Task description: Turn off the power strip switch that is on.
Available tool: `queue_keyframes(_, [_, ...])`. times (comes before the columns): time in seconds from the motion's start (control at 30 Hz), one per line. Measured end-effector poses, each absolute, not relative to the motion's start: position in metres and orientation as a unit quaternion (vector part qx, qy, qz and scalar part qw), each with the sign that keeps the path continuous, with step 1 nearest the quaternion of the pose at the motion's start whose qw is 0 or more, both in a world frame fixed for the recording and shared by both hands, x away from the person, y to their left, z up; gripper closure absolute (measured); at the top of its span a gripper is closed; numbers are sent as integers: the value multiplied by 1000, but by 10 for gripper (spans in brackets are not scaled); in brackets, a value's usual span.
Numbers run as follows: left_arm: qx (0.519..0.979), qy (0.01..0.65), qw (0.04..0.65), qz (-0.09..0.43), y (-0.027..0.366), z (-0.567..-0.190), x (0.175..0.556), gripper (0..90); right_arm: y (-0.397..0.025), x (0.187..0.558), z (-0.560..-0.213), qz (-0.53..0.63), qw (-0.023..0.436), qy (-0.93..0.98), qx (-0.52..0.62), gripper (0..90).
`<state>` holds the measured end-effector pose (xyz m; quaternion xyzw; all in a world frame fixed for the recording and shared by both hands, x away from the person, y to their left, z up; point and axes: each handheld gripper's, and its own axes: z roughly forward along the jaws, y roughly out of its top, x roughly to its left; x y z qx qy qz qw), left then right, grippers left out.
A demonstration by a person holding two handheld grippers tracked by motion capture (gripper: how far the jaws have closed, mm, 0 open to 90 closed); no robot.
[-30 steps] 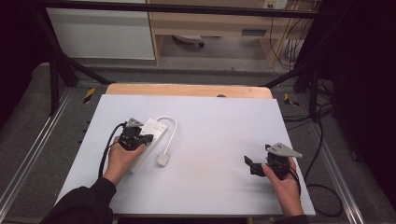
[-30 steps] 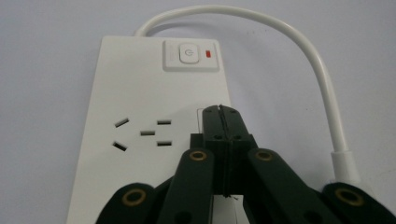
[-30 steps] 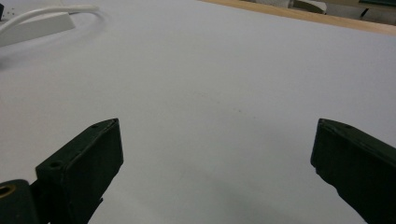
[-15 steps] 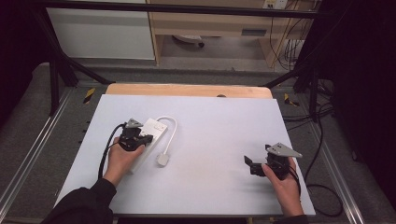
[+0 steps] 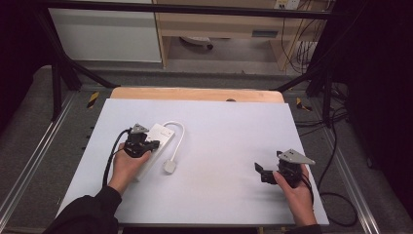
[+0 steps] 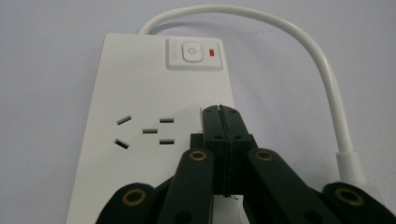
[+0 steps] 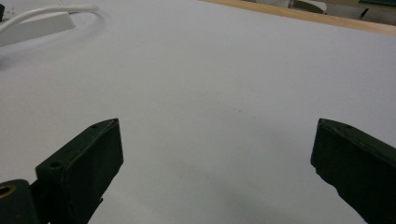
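2 jaws of left gripper (image 6: 220,112) pressed together over power strip (image 6: 140,93).

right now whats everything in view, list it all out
power strip: 1, white, left part of the table, under the left gripper; red mark beside its switch
cord: 1, white, loops from the strip's far end down to its plug
plug: 1, white, flat on the table right of the strip
table: 1, pale grey top with a wooden far edge
cables: several, black, on the floor right of the table
left gripper: 1, black, jaws shut, tips over the strip's face beside the sockets
right gripper: 1, black, jaws open, over the bare table at the right
hands: 2, dark sleeves, coming in from the near edge
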<state>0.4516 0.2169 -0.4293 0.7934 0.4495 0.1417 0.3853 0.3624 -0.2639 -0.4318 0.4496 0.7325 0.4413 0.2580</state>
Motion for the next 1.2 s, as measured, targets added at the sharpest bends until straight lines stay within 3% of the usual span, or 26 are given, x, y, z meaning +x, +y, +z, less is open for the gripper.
queue_keyframes(1.2, [786,439,404,161,210,-422,452,900,-265,362,-432,443,259,732,449,29])
